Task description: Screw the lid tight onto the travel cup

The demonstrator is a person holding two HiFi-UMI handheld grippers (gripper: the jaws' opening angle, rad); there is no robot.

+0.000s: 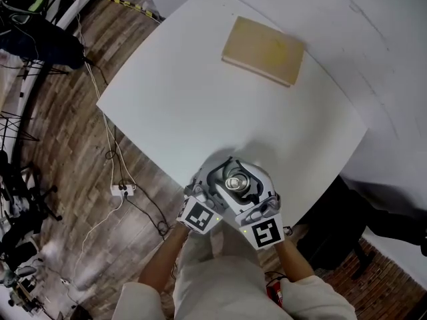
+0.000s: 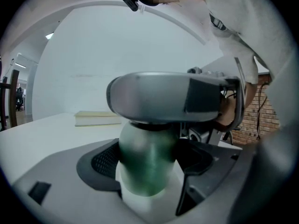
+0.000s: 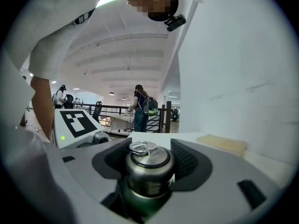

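Note:
The travel cup (image 1: 235, 182) stands upright at the front edge of the white table (image 1: 173, 99), with both grippers round it. In the left gripper view its green and silver body (image 2: 147, 162) sits between the dark pads, and my left gripper (image 2: 149, 171) is shut on it. In the right gripper view the steel lid (image 3: 148, 160), with a wire loop on top, sits on the cup's neck, and my right gripper (image 3: 150, 168) is closed round it. The right gripper's grey jaw (image 2: 168, 97) crosses above the cup body. Where lid and cup join is hidden.
A tan flat book (image 1: 263, 50) lies at the far side of the table. Cables and a power strip (image 1: 123, 189) lie on the wood floor to the left. A person with a backpack (image 3: 140, 108) stands far off by a railing.

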